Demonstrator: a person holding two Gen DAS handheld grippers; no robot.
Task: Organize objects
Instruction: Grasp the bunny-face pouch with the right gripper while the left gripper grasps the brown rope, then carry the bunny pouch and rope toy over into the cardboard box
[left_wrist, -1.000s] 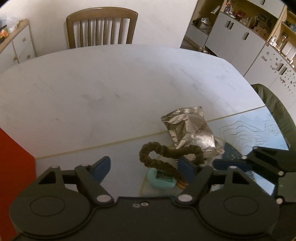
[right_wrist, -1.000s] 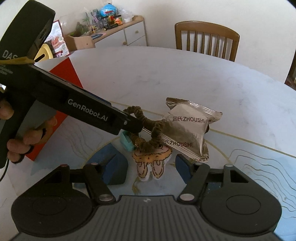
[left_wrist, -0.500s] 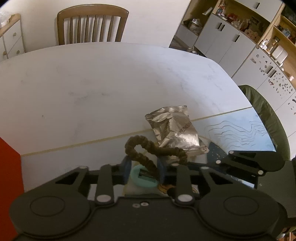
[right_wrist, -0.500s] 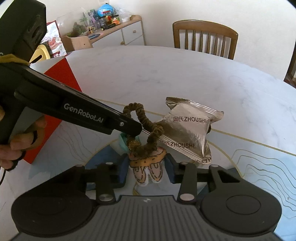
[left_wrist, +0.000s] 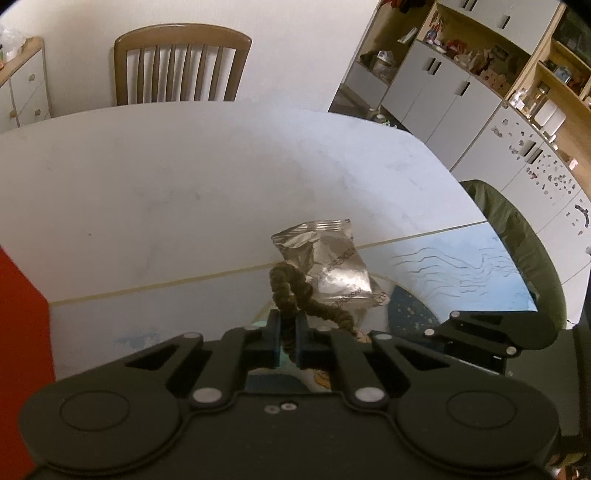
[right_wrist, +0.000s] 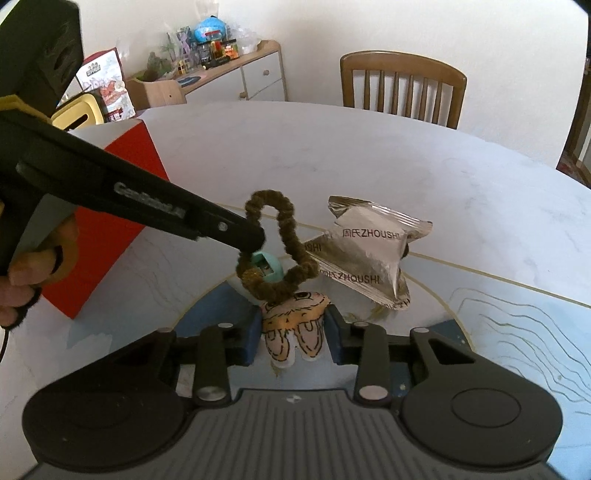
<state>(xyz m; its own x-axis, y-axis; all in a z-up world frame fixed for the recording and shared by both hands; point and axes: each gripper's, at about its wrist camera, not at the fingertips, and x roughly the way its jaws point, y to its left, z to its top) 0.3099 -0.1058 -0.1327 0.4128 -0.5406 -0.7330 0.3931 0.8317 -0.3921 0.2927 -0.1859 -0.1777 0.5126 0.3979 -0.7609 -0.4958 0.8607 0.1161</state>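
Silver snack pkt (right_wrist: 369, 266) just behind scrunchie (right_wrist: 275, 243); red box (right_wrist: 110, 221) left.

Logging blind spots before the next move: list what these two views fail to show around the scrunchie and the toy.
- Teal object: both views; identity unclear, covered by the brown scrunchie and the left gripper.
- Cartoon plush toy: left wrist view, only an orange sliver shows past the gripper body; in the right wrist view the right gripper hides its sides.
- Silver snack packet: what props it up is hidden underneath.
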